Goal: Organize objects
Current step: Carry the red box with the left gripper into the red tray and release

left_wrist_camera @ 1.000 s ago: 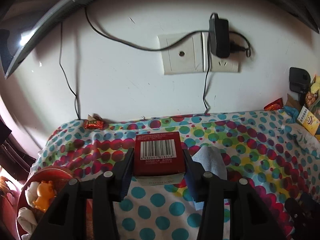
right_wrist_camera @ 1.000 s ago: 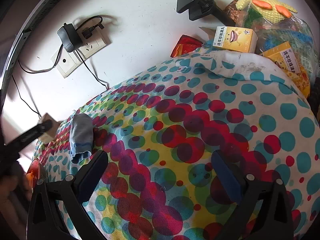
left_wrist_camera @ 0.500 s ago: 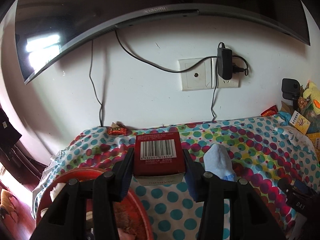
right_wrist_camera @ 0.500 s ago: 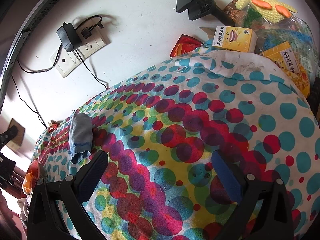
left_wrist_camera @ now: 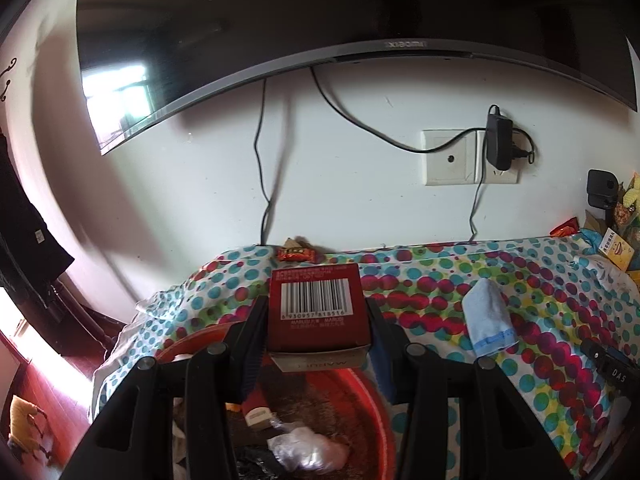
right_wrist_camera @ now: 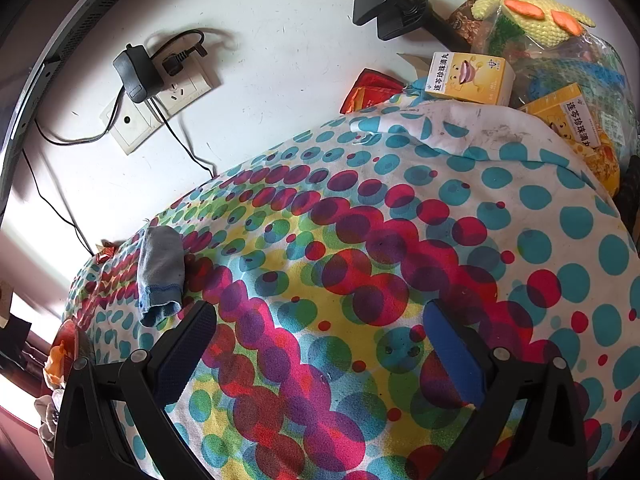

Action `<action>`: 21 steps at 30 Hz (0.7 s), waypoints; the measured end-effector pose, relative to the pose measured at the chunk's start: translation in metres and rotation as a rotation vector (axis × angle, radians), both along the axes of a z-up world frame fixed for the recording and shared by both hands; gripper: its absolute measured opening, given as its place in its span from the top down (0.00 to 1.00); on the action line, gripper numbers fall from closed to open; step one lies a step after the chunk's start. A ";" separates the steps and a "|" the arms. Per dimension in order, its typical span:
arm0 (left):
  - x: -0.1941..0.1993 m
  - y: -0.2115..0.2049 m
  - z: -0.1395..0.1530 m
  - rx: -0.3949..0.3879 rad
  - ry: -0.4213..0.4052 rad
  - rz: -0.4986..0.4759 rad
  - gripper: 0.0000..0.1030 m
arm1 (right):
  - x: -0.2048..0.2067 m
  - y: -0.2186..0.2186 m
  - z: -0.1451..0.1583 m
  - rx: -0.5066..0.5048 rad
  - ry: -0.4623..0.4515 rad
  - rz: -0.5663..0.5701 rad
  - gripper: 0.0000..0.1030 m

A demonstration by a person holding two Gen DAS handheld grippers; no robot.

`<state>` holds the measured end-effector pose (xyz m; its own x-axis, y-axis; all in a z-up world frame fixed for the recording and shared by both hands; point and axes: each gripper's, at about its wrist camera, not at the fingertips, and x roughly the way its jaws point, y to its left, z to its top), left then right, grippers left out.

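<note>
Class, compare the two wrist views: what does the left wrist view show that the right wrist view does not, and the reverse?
Only the left wrist view shows the left tool gripping the red box above the red basin, and the television. Only the right wrist view shows the open right tool, the yellow medicine box and the knitted toy. Both show the dotted cloth, blue sock and wall socket.

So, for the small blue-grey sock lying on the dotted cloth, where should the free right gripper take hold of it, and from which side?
Grip the sock across its narrow middle, coming down from above with the open right gripper. It lies flat and limp on the dotted cloth, long axis running away from the wall, so there is no edge to slip under; pinching a fold across its short width probably holds best.
</note>
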<state>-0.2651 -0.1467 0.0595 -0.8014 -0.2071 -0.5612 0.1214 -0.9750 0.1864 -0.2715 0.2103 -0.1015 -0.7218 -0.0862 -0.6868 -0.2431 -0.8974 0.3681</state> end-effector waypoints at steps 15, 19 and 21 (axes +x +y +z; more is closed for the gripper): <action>0.058 -0.116 0.002 0.006 -0.026 0.137 0.55 | 0.000 -0.001 0.002 -0.011 0.004 -0.001 0.00; 0.098 -0.144 -0.007 0.030 -0.046 0.146 0.55 | 0.000 -0.001 0.002 -0.006 0.001 -0.001 0.00; 0.124 -0.151 -0.017 0.048 -0.060 0.144 0.55 | 0.000 -0.001 0.002 -0.007 0.001 -0.001 0.00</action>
<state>-0.1406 -0.2980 0.0428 -0.7301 -0.2895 -0.6189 0.2510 -0.9561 0.1511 -0.2718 0.2096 -0.1000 -0.7228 -0.0901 -0.6852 -0.2436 -0.8946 0.3746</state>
